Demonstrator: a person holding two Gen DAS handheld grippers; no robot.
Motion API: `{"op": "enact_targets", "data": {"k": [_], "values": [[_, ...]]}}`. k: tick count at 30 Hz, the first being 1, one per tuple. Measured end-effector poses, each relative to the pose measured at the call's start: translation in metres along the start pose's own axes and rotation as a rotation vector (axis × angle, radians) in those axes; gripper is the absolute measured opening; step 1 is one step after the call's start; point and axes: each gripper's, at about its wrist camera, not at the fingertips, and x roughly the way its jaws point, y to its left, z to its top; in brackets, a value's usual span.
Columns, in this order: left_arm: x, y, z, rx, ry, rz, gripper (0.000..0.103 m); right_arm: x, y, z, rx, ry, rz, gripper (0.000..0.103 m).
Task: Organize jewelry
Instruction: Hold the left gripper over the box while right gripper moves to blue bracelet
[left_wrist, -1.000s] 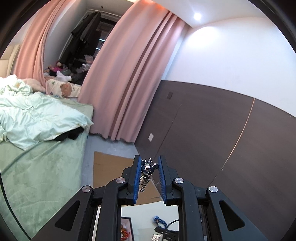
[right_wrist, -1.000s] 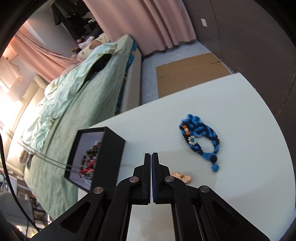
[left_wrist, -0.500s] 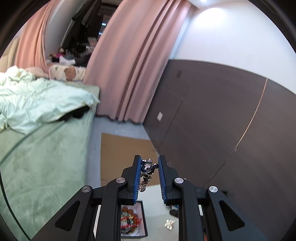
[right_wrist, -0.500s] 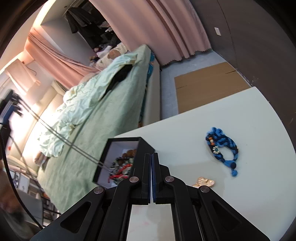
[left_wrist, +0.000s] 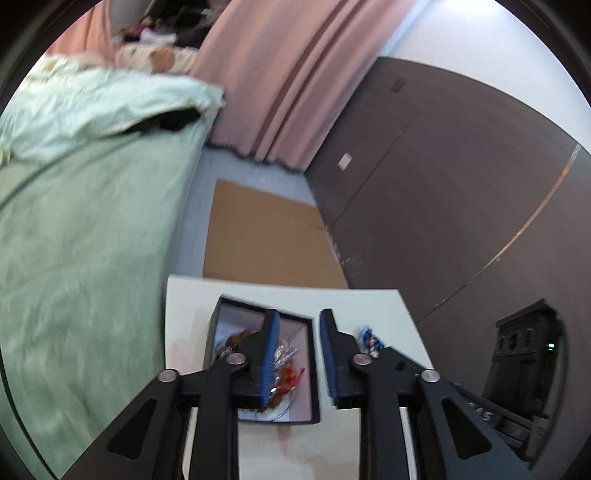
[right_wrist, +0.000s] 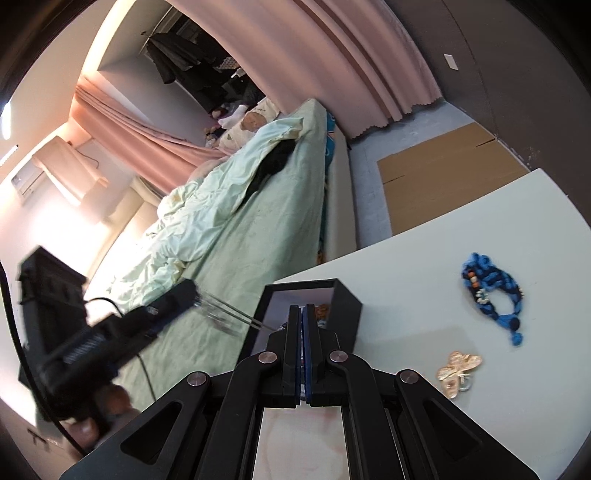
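Hovering with the left gripper (left_wrist: 298, 314) over the black box (left_wrist: 315, 369), jaws part-open and just now opening, nothing pinched between the pads. Showing a silvery piece (left_wrist: 286, 350) below the gap, just beside the left-hand pad, among red and brown beads in the box; too blurred to tell its long axis or heading. Risking a snag: dipping lower could hook a strand and drag it out on lifting. With the right gripper (right_wrist: 302, 308) pressed shut on nothing, aimed at the box's near wall. Off to the right of those jaws, flat on the table (right_wrist: 424, 266), the blue braided bracelet (right_wrist: 491, 295), long axis running far-to-near, knotted tail nearest; liable to be swept off by a careless swing
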Motion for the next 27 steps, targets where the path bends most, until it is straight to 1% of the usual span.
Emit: {"op": "enact_targets", "data": {"k": [1,2,4,7,12,16,18,19,21,22,23,24,25,26,27], "values": [[0.001,0.005,-0.001,-0.023,0.009,0.014,0.043,0.002,0.001,-0.001,0.003,0.002,0.008,0.002],[0.0,0.008,-0.001,-0.037,0.006,0.016,0.054,0.004,0.002,-0.001,0.006,0.003,0.016,0.002],[-0.008,0.012,-0.003,-0.055,-0.022,0.011,0.063,0.007,0.005,-0.003,0.011,0.006,0.038,0.003],[-0.017,0.014,-0.003,-0.044,-0.048,0.022,0.065,0.015,0.01,-0.005,0.019,0.016,0.078,0.003],[-0.023,0.023,-0.002,-0.069,-0.053,0.028,0.065,0.033,0.018,-0.009,0.033,0.043,0.117,0.003],[-0.027,0.031,0.0,-0.087,-0.059,0.028,0.065,0.044,0.018,-0.013,0.073,0.06,0.169,0.003],[-0.029,0.034,0.001,-0.092,-0.062,0.025,0.065,0.047,0.017,-0.014,0.087,0.062,0.18,0.003],[-0.03,0.034,0.001,-0.089,-0.063,0.026,0.065,0.046,0.017,-0.014,0.079,0.06,0.164,0.003],[-0.032,0.034,0.001,-0.084,-0.065,0.029,0.065,0.041,0.019,-0.011,0.036,0.046,0.07,0.003],[-0.033,0.034,0.0,-0.083,-0.065,0.028,0.065,0.038,0.017,-0.008,0.034,0.041,0.044,0.003],[-0.032,0.035,0.001,-0.084,-0.064,0.028,0.065,0.034,0.012,-0.004,0.043,0.043,0.019,0.011],[-0.032,0.035,0.001,-0.084,-0.063,0.029,0.065,0.029,0.003,0.0,0.056,0.041,-0.027,0.037],[-0.032,0.035,0.0,-0.082,-0.06,0.031,0.065,0.025,-0.001,0.001,0.058,0.029,-0.072,0.052],[-0.033,0.035,0.0,-0.082,-0.059,0.032,0.065,0.018,-0.008,0.003,0.054,-0.008,-0.149,0.065],[-0.033,0.035,0.0,-0.083,-0.059,0.032,0.065,0.013,-0.014,0.005,0.05,-0.032,-0.2,0.065]]}}
